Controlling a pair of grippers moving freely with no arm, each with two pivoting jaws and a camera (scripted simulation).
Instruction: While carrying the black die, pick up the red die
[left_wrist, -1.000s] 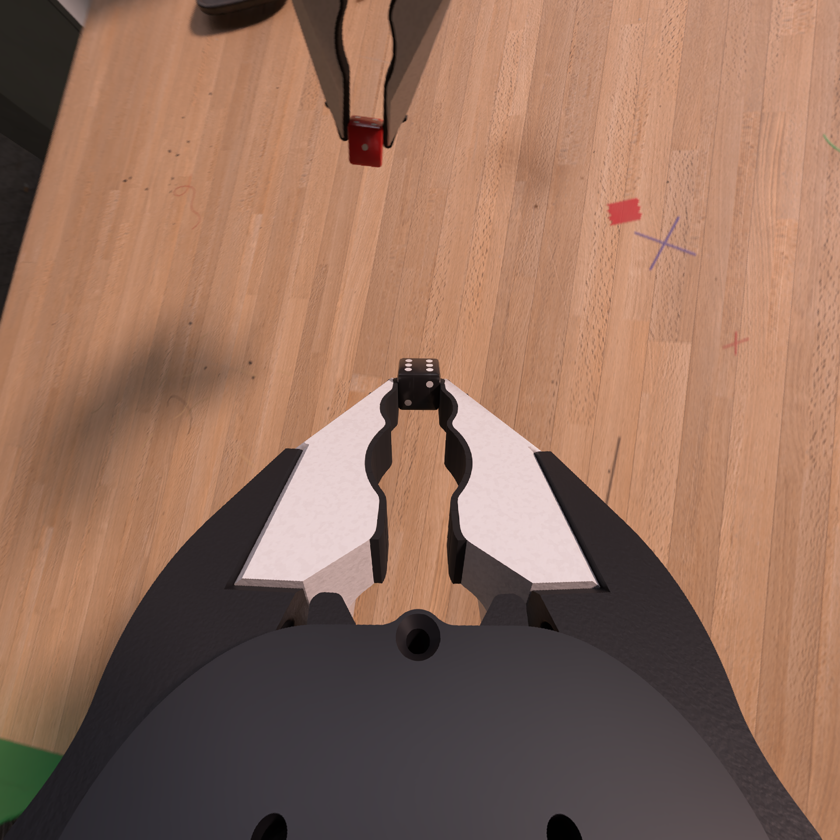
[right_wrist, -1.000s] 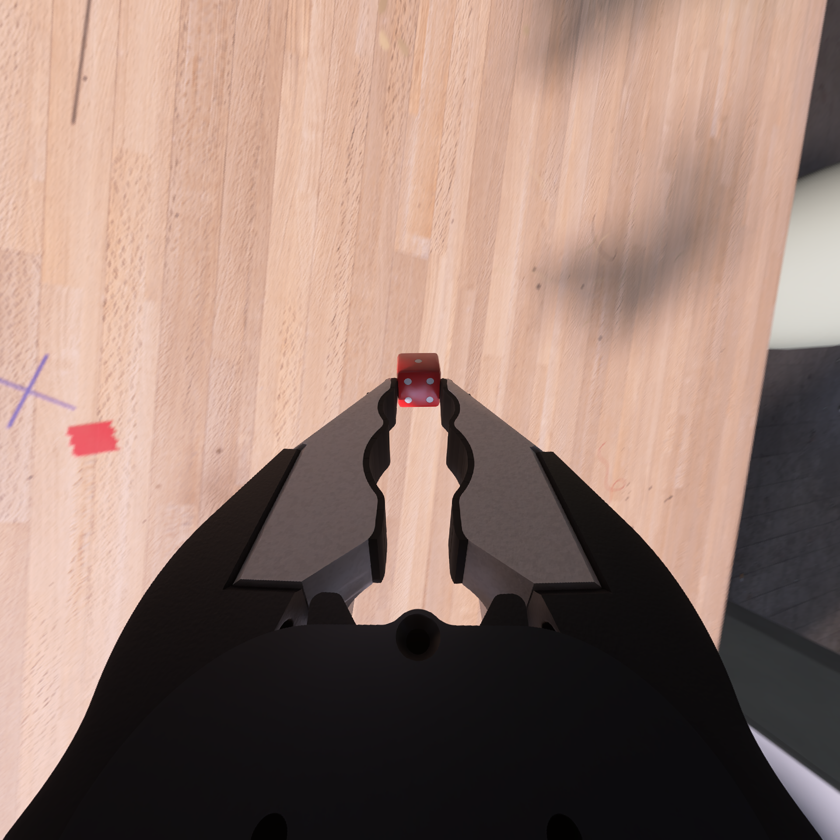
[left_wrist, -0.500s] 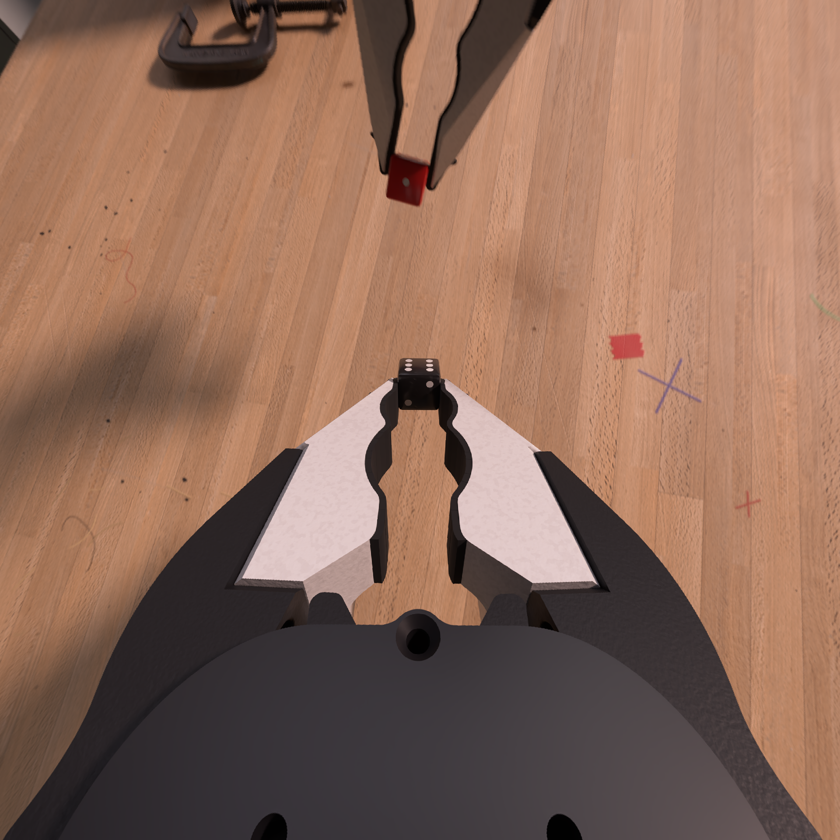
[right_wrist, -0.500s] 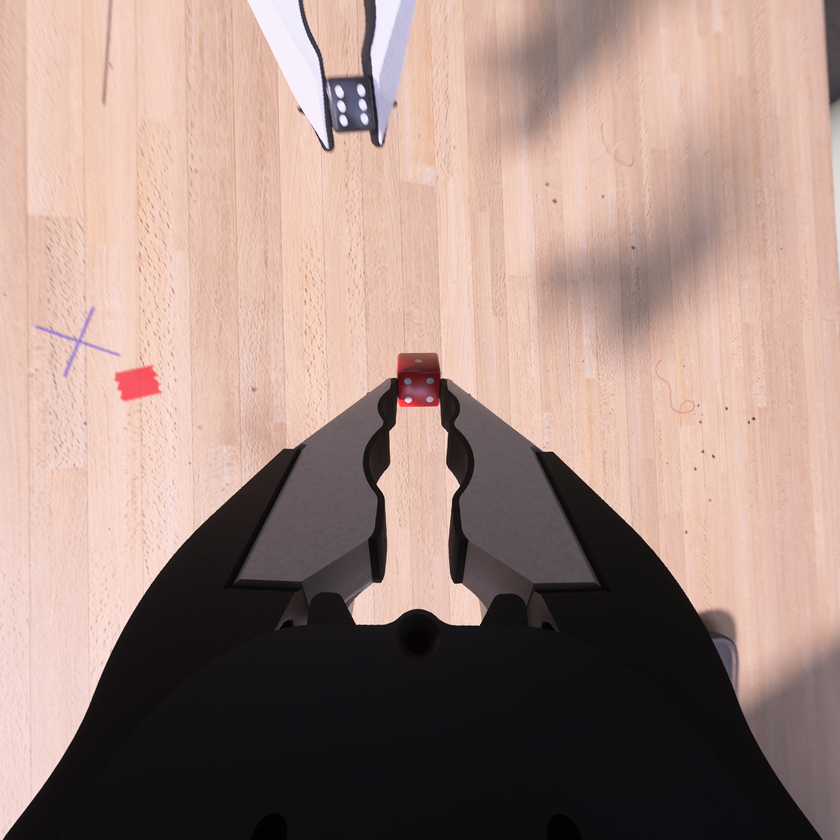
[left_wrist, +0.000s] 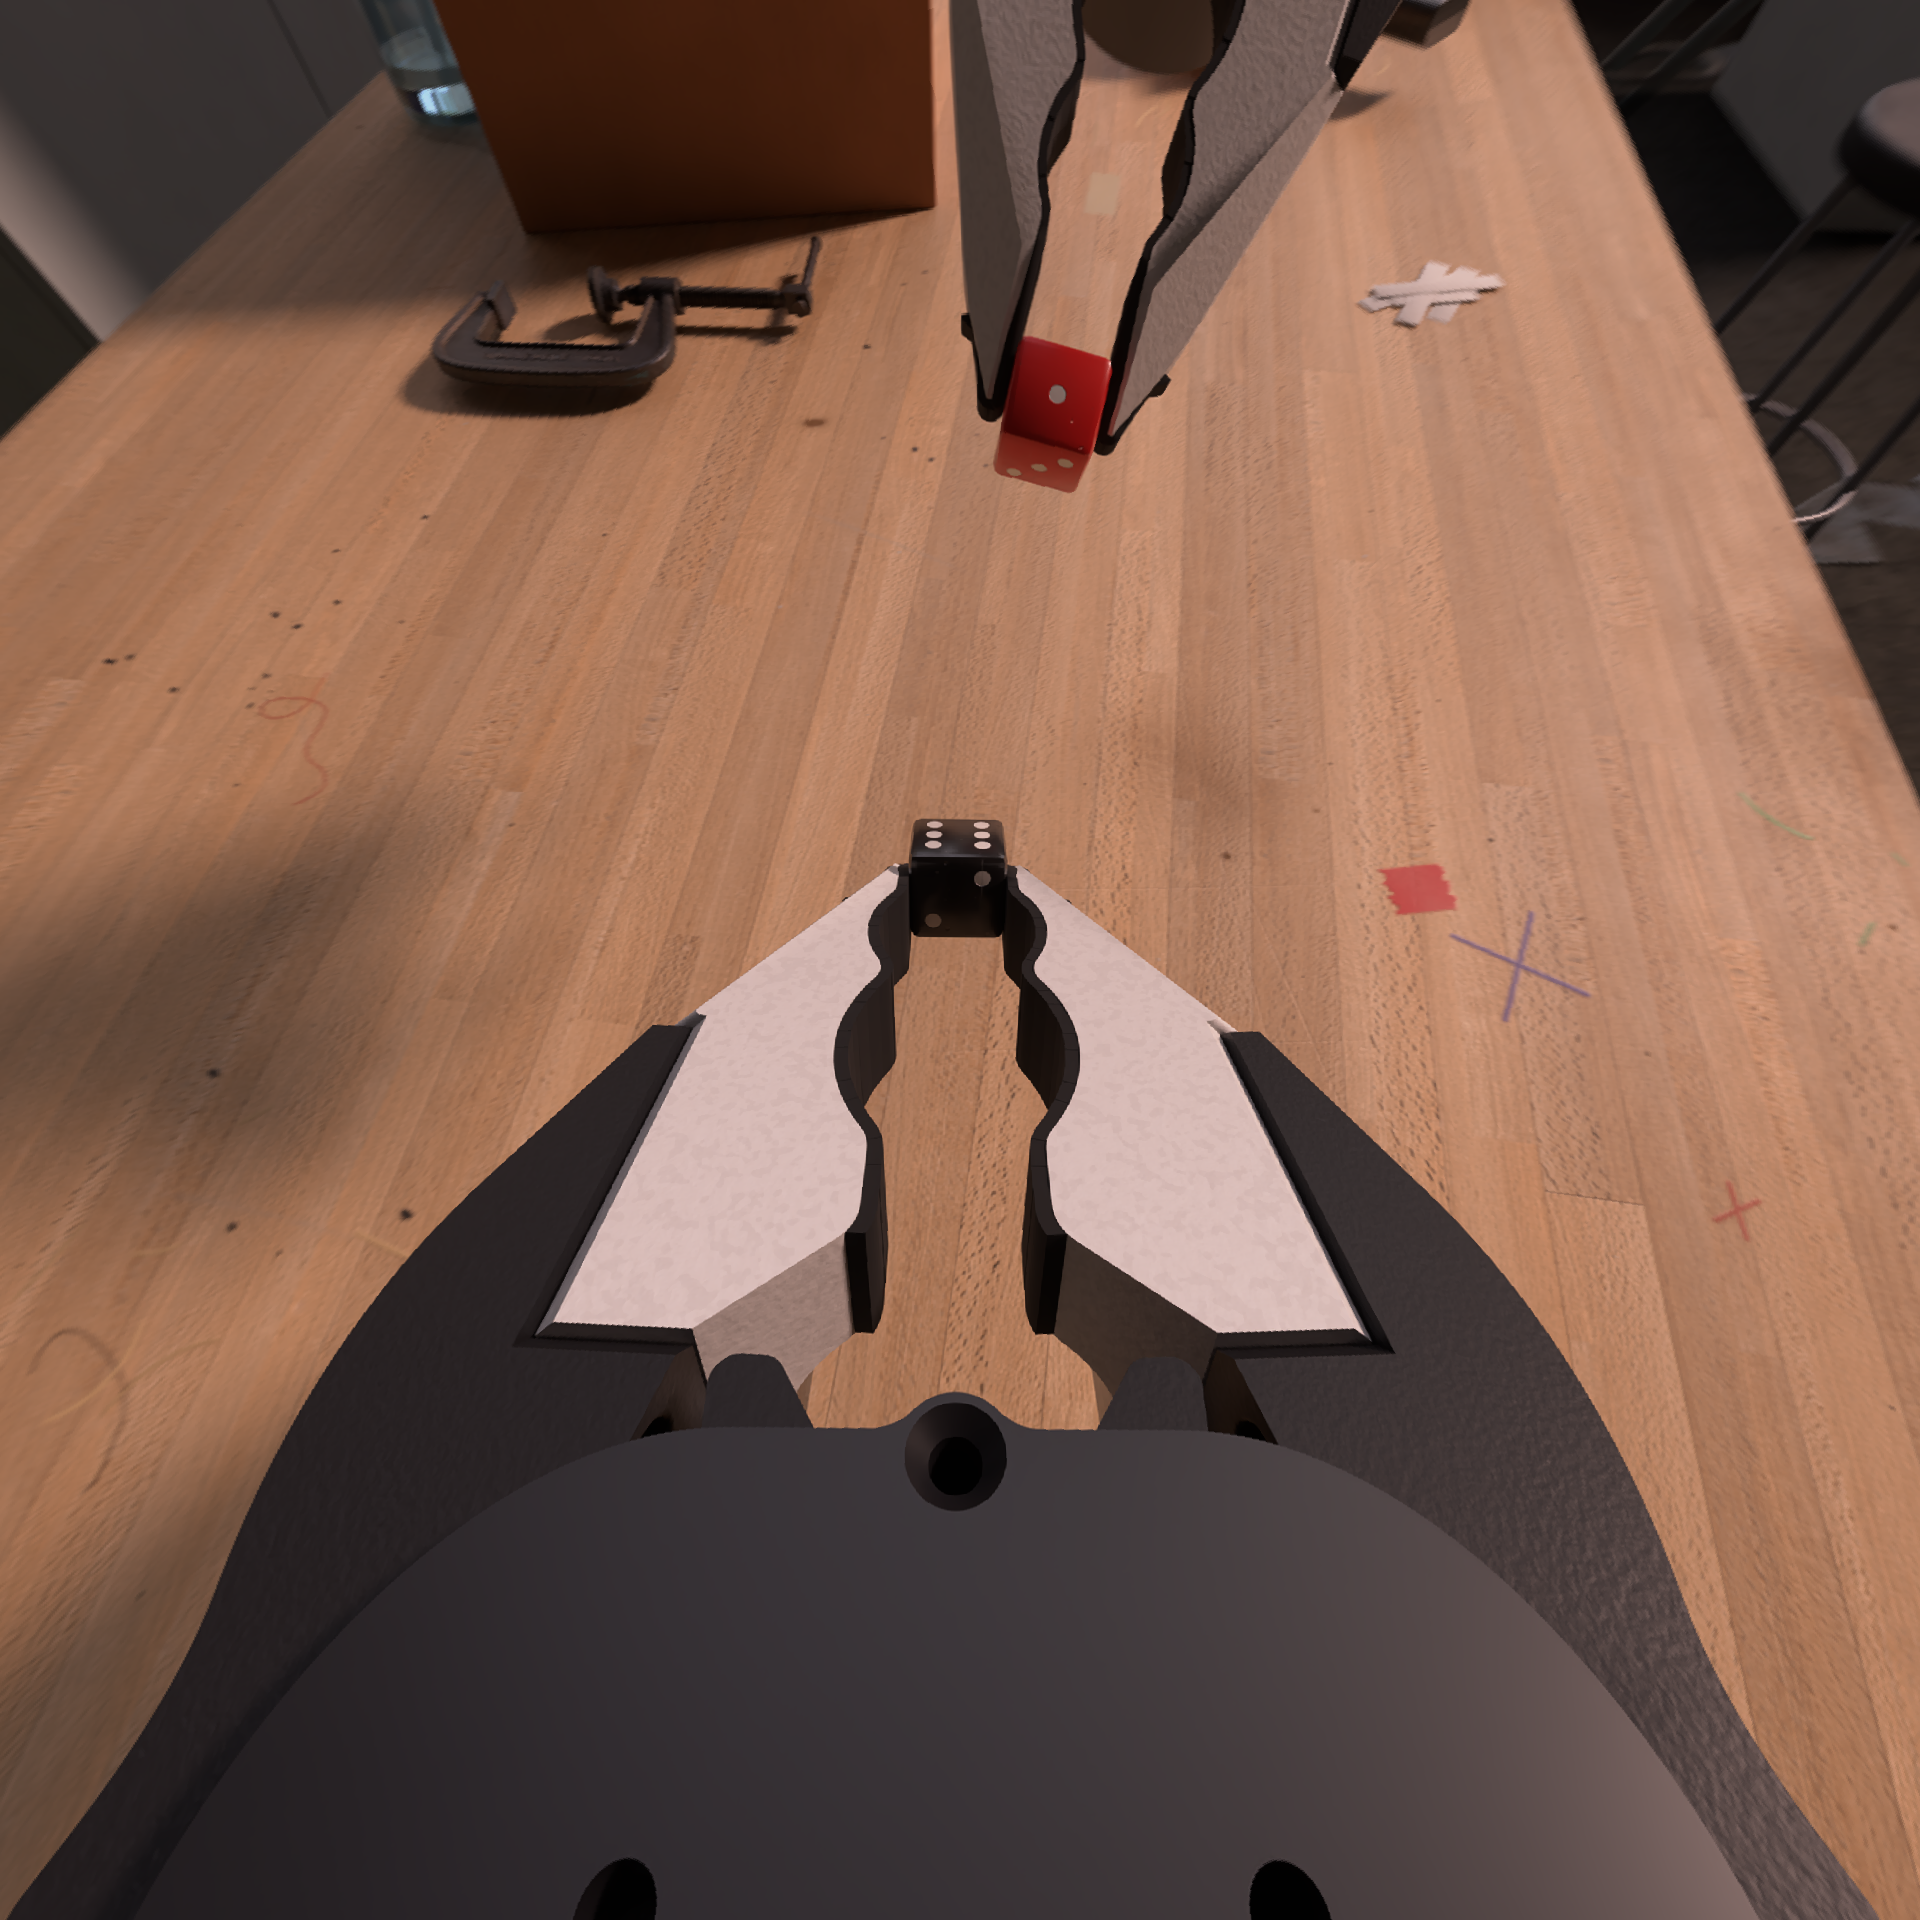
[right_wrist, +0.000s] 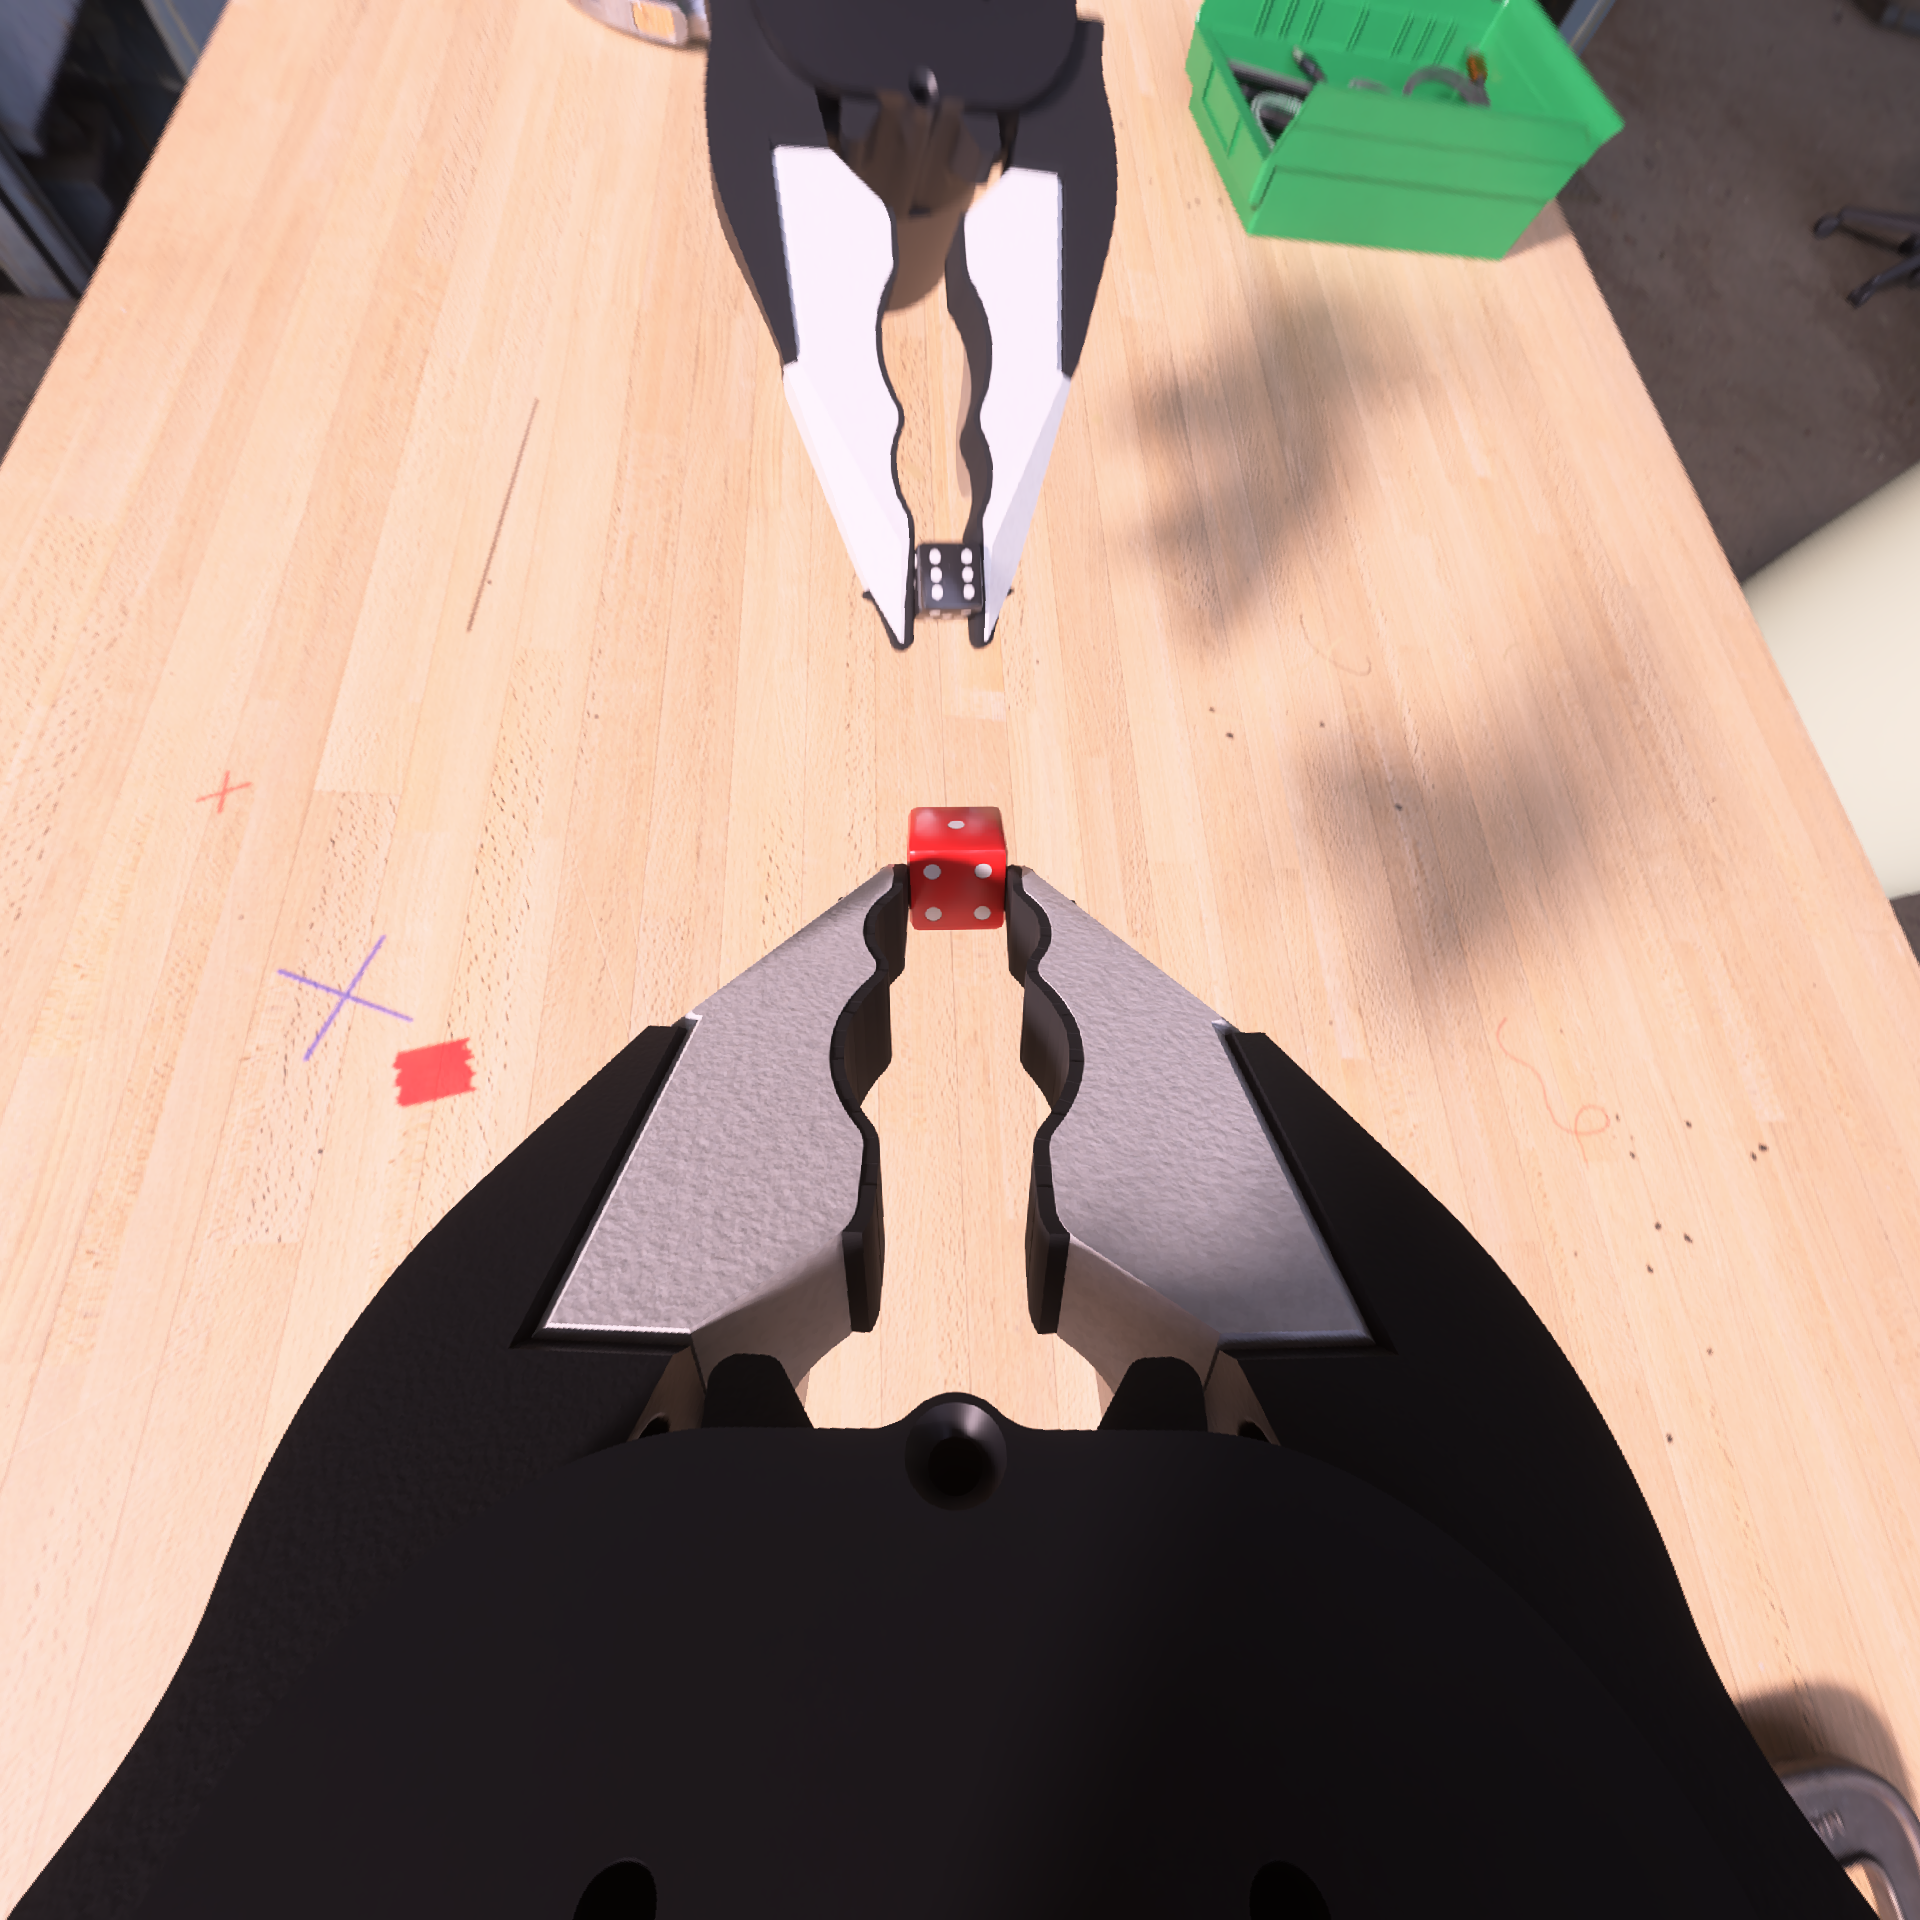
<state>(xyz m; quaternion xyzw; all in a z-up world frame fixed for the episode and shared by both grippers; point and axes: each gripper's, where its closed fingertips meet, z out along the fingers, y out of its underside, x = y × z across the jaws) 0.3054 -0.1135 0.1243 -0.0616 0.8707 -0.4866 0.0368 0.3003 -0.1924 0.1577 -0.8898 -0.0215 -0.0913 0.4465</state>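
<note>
Over the last second both grippers rose from the counter (left_wrist: 1351, 675). The left gripper (left_wrist: 957, 896) stayed clamped on the black die (left_wrist: 957, 883) at its tips. The right gripper (right_wrist: 957, 894) was pinched on the red die (right_wrist: 957, 871), seen at 12 o'clock from the left wrist. Both dice looked airborne, so the pickup seemed done.

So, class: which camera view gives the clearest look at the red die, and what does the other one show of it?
The right wrist view: the red die sits close and central at the right gripper tips, two pip faces sharp. The left wrist view shows the same die farther off near the top, clamped and clear of the wooden table.
</note>
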